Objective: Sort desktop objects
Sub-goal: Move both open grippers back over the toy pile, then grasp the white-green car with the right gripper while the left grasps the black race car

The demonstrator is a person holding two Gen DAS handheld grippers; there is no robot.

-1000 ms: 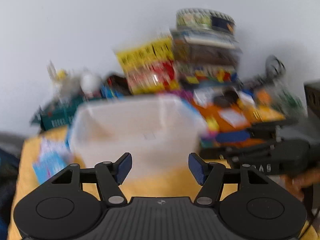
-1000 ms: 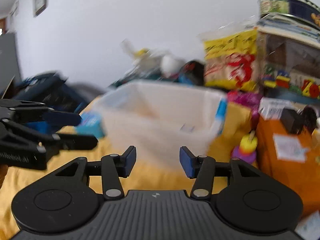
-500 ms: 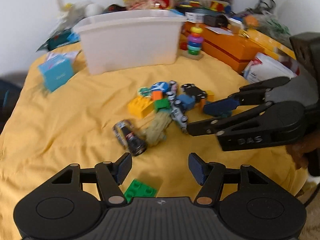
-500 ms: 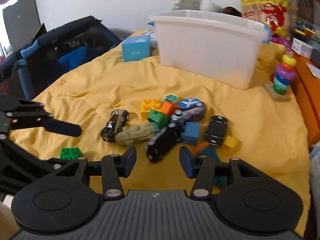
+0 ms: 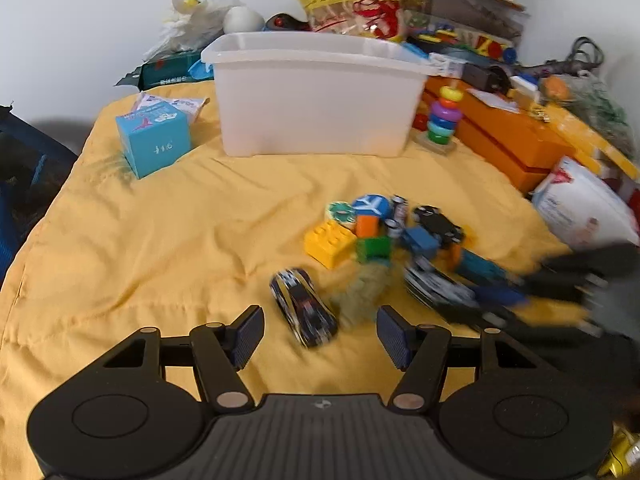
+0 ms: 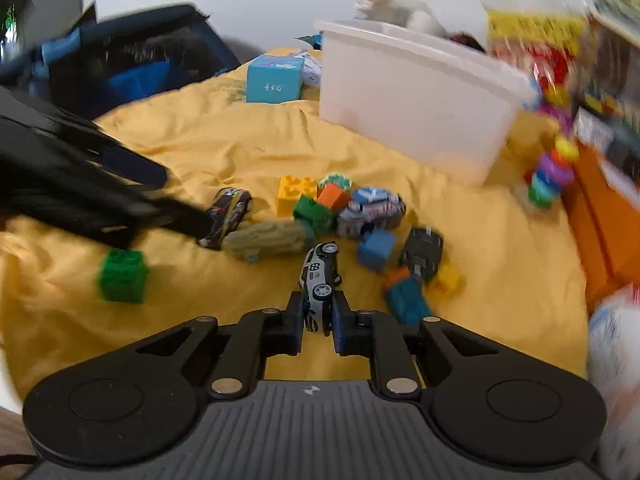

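Observation:
A pile of toy cars and bricks lies on the yellow cloth (image 5: 160, 240). My left gripper (image 5: 320, 334) is open, low over the cloth, and a black-and-yellow toy car (image 5: 304, 308) lies just ahead between its fingers. The right wrist view shows my right gripper (image 6: 318, 314) shut on the rear of a white toy car (image 6: 318, 276), which points away along the fingers. In the pile are a yellow brick (image 6: 296, 192), an olive toy vehicle (image 6: 268, 240), a blue block (image 6: 376, 250) and a dark car (image 6: 422, 252). A green brick (image 6: 122, 276) lies apart at the left. The white bin (image 5: 316, 108) stands behind.
A teal box (image 5: 154, 144) sits left of the bin and a ring stacker (image 5: 442, 120) right of it. An orange box (image 5: 512, 140) and a white bag (image 5: 588, 208) line the right side. A dark blue playpen (image 6: 132, 68) borders the left edge.
Both grippers dropped from facing the bin down to the toy pile. The right gripper went from open to shut on the white car. The left gripper moved in around the black-and-yellow car.

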